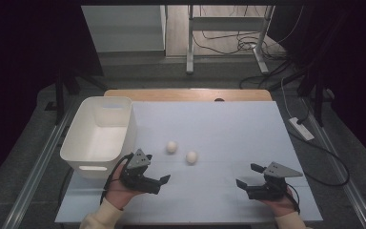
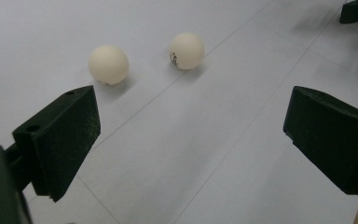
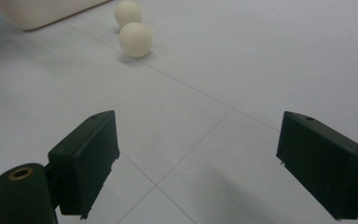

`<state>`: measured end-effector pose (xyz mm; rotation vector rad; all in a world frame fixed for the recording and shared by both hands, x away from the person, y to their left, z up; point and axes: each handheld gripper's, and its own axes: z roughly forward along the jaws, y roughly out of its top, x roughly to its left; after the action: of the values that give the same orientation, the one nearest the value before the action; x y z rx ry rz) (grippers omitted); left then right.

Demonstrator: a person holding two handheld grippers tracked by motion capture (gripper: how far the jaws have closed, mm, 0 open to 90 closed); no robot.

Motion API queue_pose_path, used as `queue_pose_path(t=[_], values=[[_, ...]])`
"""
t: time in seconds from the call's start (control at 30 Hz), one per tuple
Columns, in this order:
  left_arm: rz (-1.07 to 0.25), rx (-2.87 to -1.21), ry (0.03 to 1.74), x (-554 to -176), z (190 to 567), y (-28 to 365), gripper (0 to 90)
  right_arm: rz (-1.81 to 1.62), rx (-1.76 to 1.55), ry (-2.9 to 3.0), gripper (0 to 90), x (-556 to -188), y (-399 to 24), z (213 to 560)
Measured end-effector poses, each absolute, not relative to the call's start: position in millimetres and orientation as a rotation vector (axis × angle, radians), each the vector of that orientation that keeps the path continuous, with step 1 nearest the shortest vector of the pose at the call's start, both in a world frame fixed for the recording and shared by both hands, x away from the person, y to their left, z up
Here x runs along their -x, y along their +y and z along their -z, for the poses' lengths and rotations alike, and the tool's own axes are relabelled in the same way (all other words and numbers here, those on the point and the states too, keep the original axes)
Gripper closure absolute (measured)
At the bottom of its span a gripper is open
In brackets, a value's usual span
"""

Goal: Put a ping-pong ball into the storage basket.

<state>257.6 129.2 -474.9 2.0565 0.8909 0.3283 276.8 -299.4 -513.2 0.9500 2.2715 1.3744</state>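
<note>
I see both balls mid-frame on the tabletop [image 1: 219, 129]; the left ball [image 1: 171, 146] lies just up-right of my left claw [image 1: 158, 182], nearer than my right claw [image 1: 249, 177]. Both claws gape empty.

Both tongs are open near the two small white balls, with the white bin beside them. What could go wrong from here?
1. The two small round white balls lie loose on the flat pale table sheet; a nudge from the open left tongs may roll one away.
2. The balls lie close together, so closing on one may knock the other.
3. The tall-walled white plastic bin may need a high lift; a ball could slip out.
</note>
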Motion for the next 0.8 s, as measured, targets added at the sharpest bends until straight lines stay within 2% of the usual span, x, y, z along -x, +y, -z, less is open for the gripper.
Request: queue_pose_path(t=[0.8], values=[[-0.338, -2.056, 0.921, -276, 467, 119, 4.7, -1.377, -0.938, 2.28, 12.5, -276, -297, 514]])
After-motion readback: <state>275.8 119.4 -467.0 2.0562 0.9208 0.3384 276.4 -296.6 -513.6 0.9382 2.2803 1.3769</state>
